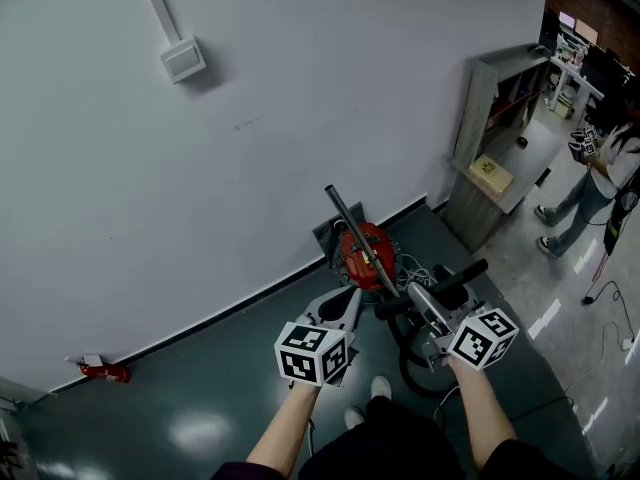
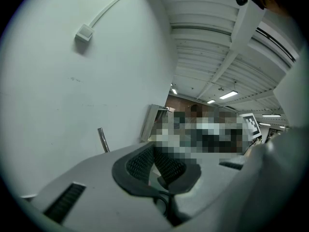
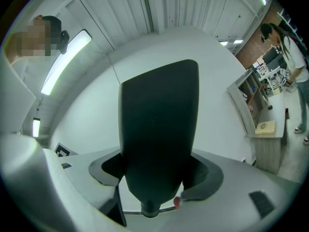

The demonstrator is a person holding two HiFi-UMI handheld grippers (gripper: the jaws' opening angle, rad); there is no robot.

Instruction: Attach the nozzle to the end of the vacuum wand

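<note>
The red vacuum canister sits on the dark floor by the white wall. Its metal wand slants up across the canister towards the wall; the wand's tip also shows in the left gripper view. My right gripper is shut on the black nozzle, which lies crosswise just right of the wand's near end. In the right gripper view the nozzle fills the middle, clamped between the pads of the right gripper. My left gripper hangs left of the wand, its jaws together with nothing in them, as the left gripper view shows.
A grey shelf unit with a small box stands at the right against the wall. A person stands beyond it. A black hose loops on the floor near my feet. A red object lies at the wall's foot, left.
</note>
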